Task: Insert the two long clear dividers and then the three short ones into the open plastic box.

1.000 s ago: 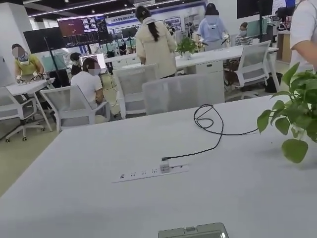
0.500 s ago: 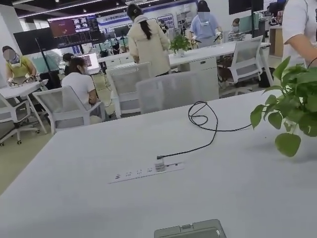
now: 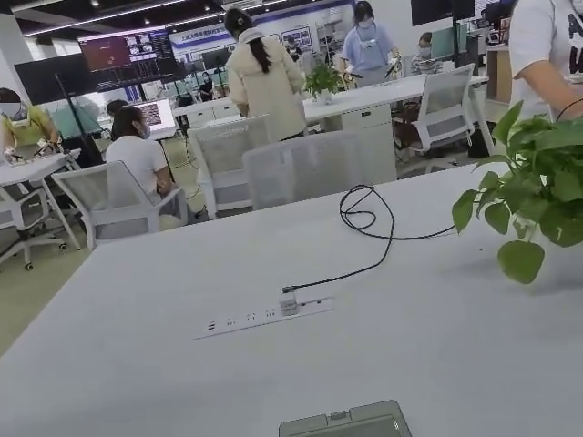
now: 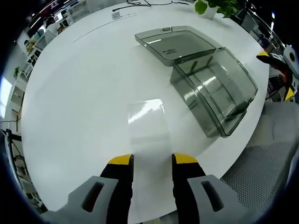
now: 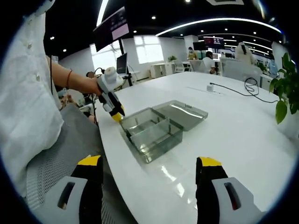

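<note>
The left claw (image 4: 153, 160) is hanging open, its yellow-tipped jaws parted with nothing between them, and it is pointing down at the near part of the white table (image 4: 84, 84). Just ahead of those jaws what looks like a clear divider (image 4: 147, 119) is lying flat on the surface, faint against the white. To its right the open plastic box (image 4: 219, 88) is sitting close to the table's near edge, with its lid (image 4: 180, 44) folded back flat on the far side. At least one partition seems to be standing inside already, though I cannot tell how many. The right claw (image 5: 148, 162) is waiting wide open and empty, well back from the box on its right side.

The risk is lying in the pickup. The sheet is thin, flat and nearly invisible on a slick top, so closing jaws are likely to be skating it along or pushing it off the near edge rather than pinching it. The head view is looking far across the table, away from the work, so the aiming is going half blind. A misjudged reach could also be nudging the box towards the edge.
</note>
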{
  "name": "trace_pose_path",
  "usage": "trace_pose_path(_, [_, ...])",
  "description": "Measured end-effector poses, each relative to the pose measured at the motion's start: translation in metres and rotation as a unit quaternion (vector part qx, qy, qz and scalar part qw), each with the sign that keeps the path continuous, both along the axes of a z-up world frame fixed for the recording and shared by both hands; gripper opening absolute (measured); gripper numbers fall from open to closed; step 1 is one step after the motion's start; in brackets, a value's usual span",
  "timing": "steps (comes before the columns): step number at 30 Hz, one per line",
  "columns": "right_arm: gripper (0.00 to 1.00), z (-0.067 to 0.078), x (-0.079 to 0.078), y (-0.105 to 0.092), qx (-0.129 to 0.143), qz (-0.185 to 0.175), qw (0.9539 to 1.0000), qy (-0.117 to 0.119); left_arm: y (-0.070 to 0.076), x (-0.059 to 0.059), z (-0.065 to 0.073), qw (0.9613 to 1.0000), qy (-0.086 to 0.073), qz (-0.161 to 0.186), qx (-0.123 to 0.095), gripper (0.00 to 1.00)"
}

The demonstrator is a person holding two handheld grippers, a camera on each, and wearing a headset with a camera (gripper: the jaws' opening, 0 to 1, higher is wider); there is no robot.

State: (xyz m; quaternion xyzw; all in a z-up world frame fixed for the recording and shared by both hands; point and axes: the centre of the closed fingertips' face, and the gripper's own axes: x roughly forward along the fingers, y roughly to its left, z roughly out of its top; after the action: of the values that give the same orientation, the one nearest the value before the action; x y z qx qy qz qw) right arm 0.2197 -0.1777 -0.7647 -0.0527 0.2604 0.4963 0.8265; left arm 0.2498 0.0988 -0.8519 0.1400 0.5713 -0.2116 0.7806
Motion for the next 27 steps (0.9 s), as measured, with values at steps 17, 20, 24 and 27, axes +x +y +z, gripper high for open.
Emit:
trace_pose_path(17, [0.82, 0.008, -0.006, 0.009, -0.007, 0.001, 1.0000, 0.003, -0.002, -0.007, 0.006, 0.9985, -0.005, 0.027, -0.048, 0.30])
trace_pose_path(20, [0.82, 0.013, -0.004, 0.012, -0.005, 0.000, 1.0000, 0.003, -0.002, -0.007, 0.013, 0.9972, -0.013, 0.038, -0.063, 0.30])
trace_pose_path(24, [0.82, 0.020, -0.002, 0.017, -0.002, -0.001, 1.0000, 0.000, -0.004, -0.006, 0.027, 0.9944, -0.031, 0.051, -0.087, 0.30])
trace_pose_path(27, [0.81, 0.027, 0.001, 0.022, -0.001, 0.000, 1.0000, -0.003, -0.007, -0.004, 0.037, 0.9918, -0.044, 0.058, -0.106, 0.30])
